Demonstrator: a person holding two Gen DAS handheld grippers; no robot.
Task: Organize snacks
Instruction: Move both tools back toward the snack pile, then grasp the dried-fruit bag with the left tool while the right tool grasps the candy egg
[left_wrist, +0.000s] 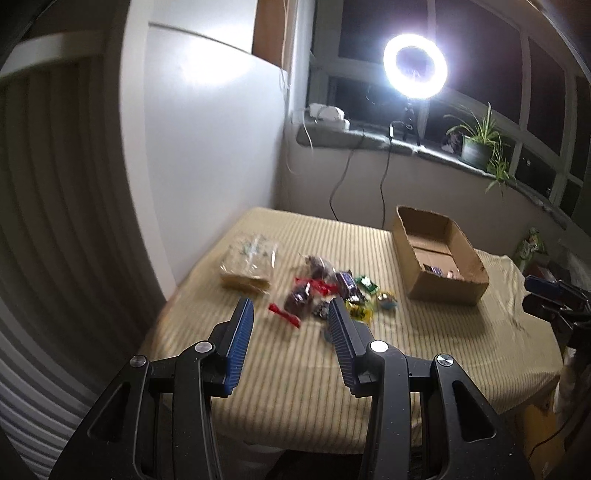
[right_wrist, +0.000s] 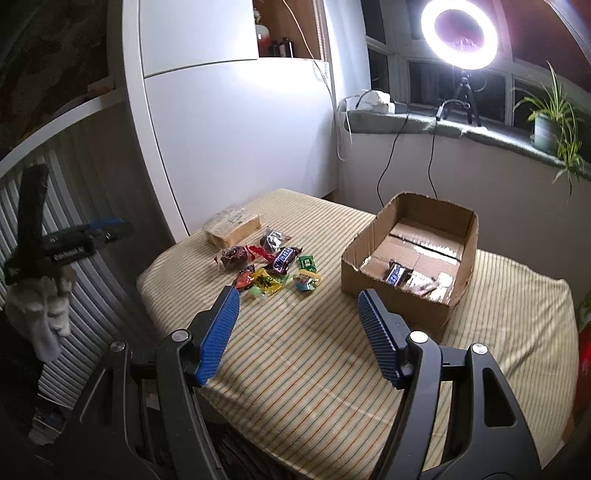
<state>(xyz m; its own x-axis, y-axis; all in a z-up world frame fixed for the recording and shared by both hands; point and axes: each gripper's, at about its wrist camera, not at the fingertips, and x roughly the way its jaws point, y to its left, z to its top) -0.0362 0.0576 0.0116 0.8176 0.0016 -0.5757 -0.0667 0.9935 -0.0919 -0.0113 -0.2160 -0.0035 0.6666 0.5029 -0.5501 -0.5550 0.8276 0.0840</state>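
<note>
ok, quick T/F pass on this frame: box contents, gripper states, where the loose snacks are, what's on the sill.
1. The cardboard box is empty. False: a few wrapped snacks, including a dark candy bar, already lie inside.
2. Both grippers are open with nothing between their fingers. True: the left gripper and right gripper hold nothing.
3. The loose snacks lie piled on the striped tablecloth, beside the box. True.
4. The Snickers bar is inside the box. False: it lies in the pile on the cloth.
5. The ring light is switched off. False: it glows brightly on the window sill.
6. A potted plant stands on the sill. True.
</note>
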